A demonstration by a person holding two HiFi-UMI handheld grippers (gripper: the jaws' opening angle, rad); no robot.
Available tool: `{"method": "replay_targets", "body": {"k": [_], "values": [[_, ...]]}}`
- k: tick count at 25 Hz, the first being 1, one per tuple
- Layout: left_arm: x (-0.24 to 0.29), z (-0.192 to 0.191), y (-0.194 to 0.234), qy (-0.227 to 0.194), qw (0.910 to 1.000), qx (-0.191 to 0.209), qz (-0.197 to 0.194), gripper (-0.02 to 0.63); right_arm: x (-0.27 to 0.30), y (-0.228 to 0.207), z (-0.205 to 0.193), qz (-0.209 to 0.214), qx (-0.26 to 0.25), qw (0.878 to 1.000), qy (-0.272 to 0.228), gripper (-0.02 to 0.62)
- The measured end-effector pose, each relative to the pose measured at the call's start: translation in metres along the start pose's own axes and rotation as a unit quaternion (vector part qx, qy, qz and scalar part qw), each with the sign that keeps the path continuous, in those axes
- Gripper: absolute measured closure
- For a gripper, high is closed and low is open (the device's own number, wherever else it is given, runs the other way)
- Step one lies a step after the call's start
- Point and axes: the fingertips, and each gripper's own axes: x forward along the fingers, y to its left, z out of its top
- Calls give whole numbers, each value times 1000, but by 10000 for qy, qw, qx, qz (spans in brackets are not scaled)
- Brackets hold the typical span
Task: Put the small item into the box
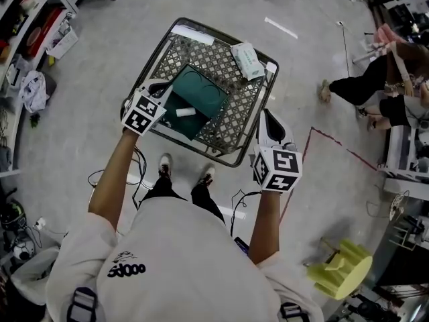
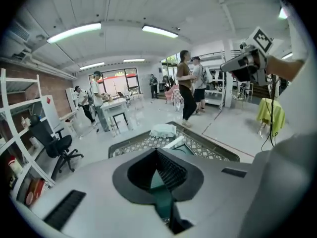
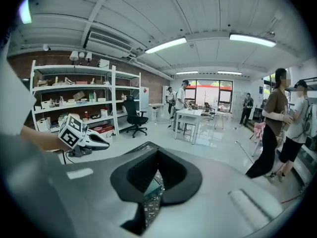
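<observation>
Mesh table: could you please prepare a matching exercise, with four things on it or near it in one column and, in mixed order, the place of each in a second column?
Things:
1. small white item
2. green box
3. white packet
4. left tool

Places:
A. at the far right corner of the mesh table
B. near the middle of the table
C. lying in the green box
D. over the table's near left edge, jaws together

Pairs: 1-C, 2-B, 3-A, 4-D
</observation>
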Motion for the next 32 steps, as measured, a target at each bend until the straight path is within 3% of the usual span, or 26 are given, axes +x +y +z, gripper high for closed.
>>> {"method": "replay_targets", "body": {"k": [10,21,32], "values": [[-76,78,23,-1162,9924,-238,340,600,-11,21,49,237,-433,9975,-514,584],[-131,136,14,-1841,9819,30,448,600,-28,42,105,394,-949,9890,-1063,584],[-167,170,3,-2186,9744,279,441,600,-41,53,132,521,-1185,9825,-1340,584]]}}
